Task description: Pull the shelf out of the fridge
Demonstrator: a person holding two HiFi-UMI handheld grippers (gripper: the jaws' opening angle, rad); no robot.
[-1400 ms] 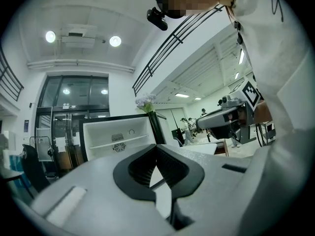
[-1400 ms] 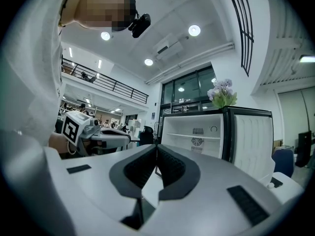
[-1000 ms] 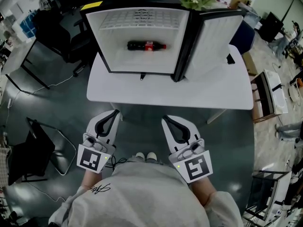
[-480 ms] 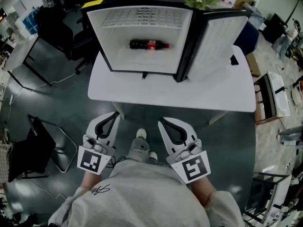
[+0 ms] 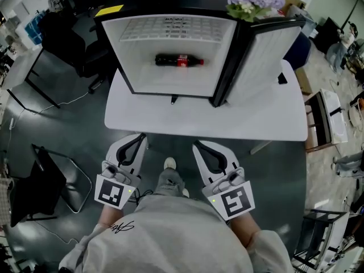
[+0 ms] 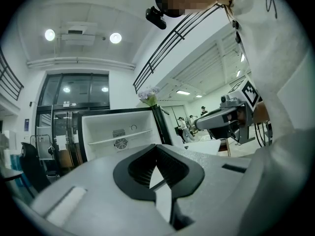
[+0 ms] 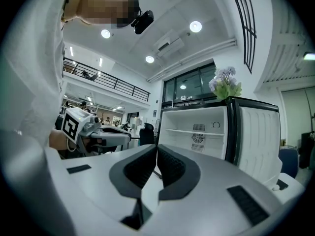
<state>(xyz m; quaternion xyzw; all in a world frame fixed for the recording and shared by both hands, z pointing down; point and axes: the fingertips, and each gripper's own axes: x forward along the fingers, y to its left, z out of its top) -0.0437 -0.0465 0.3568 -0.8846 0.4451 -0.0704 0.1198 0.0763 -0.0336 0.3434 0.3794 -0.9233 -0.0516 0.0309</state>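
The wire shelf (image 5: 170, 28) sits high inside the open mini fridge (image 5: 118, 50), well ahead of both sets of fingers. Under it, a cola bottle (image 5: 179, 60) lies on its side. The fridge stands on the white worktop (image 5: 199, 118), with its door (image 5: 261, 56) swung out ahead of the right gripper (image 5: 198, 145). Beside that, the left gripper (image 5: 138, 136). Both grippers have their fingers clenched on nothing, short of the worktop edge.
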